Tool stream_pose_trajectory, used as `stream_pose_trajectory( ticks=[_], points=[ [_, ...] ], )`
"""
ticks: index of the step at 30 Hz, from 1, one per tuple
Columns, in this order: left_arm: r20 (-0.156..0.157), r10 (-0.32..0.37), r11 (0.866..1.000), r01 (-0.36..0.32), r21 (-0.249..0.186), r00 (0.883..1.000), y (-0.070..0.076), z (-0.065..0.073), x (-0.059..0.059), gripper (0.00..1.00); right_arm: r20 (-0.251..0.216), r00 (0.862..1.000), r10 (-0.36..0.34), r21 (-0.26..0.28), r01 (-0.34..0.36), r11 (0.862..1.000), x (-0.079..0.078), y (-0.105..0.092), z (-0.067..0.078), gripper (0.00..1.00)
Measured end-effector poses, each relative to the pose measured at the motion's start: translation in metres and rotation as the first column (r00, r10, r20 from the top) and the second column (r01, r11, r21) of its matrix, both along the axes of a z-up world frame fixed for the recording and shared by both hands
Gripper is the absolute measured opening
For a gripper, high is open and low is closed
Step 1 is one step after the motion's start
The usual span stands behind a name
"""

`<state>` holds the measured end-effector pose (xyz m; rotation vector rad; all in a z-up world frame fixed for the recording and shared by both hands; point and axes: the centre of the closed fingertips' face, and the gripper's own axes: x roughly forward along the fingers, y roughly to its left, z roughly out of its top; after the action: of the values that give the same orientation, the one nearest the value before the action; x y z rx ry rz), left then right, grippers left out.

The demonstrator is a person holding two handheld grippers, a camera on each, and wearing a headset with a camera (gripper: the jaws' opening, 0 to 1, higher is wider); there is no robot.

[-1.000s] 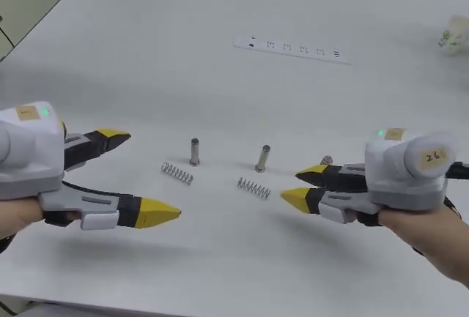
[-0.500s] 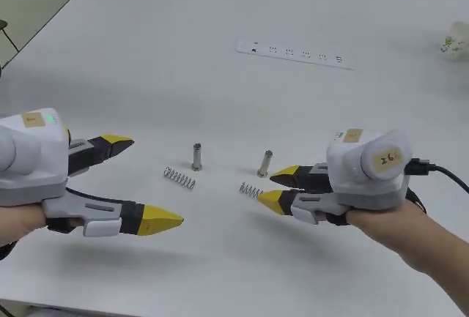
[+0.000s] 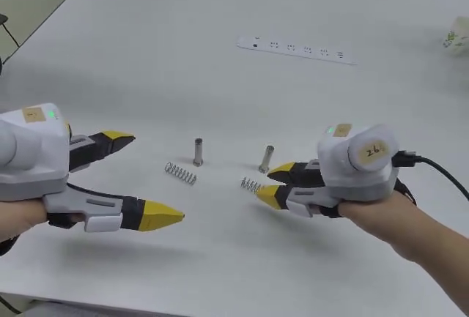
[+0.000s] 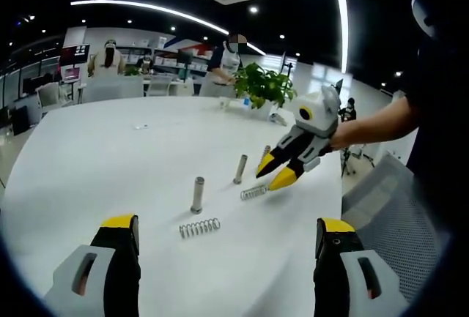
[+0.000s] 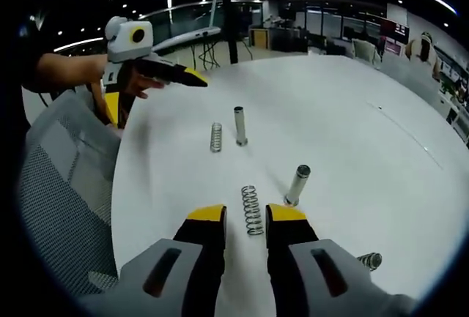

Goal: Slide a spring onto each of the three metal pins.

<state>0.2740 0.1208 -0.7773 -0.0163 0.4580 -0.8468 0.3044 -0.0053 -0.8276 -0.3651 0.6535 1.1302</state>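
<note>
Two short metal pins stand on the white table, one (image 3: 198,151) left and one (image 3: 266,159) right. A spring (image 3: 179,173) lies in front of the left pin. Another spring (image 3: 250,184) lies by the right pin, right at the tips of my right gripper (image 3: 272,184). In the right gripper view that spring (image 5: 251,209) lies just ahead of the narrow gap of the right gripper (image 5: 248,214), ungripped. A third spring (image 5: 370,260) lies beside that gripper. My left gripper (image 3: 143,178) hovers wide open, left of the pins, holding nothing.
A white power strip (image 3: 297,48) lies further back on the table (image 3: 146,53). A small pale object (image 3: 454,37) sits at the far right edge. Mesh chairs (image 5: 51,185) stand by the table's near side. People and a plant (image 4: 264,83) are in the background.
My right gripper has moved left across the table until its tips reached the spring beside the right pin. The left gripper has stayed about where it was.
</note>
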Motion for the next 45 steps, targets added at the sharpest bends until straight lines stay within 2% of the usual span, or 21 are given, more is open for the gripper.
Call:
stream_pose_trajectory(
  ticks=[18,28,32,36,45],
  points=[
    [-0.007,0.002,1.0,-0.002,0.002,1.0,0.003,-0.003,-0.002,0.97,-0.009,1.0,0.0,-0.051,0.0,0.999,0.004,0.001,-0.022,0.14],
    [-0.014,0.001,1.0,-0.001,-0.001,1.0,0.003,-0.004,-0.003,0.97,-0.002,1.0,0.02,-0.062,-0.02,0.998,0.003,-0.002,-0.027,0.09],
    [-0.015,-0.005,1.0,0.005,0.002,1.0,0.001,-0.005,-0.004,0.97,0.006,0.999,0.032,-0.066,-0.032,0.997,0.001,-0.002,-0.025,0.09],
    [-0.008,-0.02,1.0,0.02,-0.002,1.0,-0.004,-0.001,-0.007,0.96,0.006,0.999,0.04,-0.048,-0.04,0.998,-0.004,-0.003,-0.016,0.08],
    [0.0,-0.059,0.998,0.059,0.016,0.998,-0.012,0.002,-0.012,0.94,0.043,0.997,0.065,-0.029,-0.064,0.998,-0.008,-0.016,0.009,0.08]
  ],
)
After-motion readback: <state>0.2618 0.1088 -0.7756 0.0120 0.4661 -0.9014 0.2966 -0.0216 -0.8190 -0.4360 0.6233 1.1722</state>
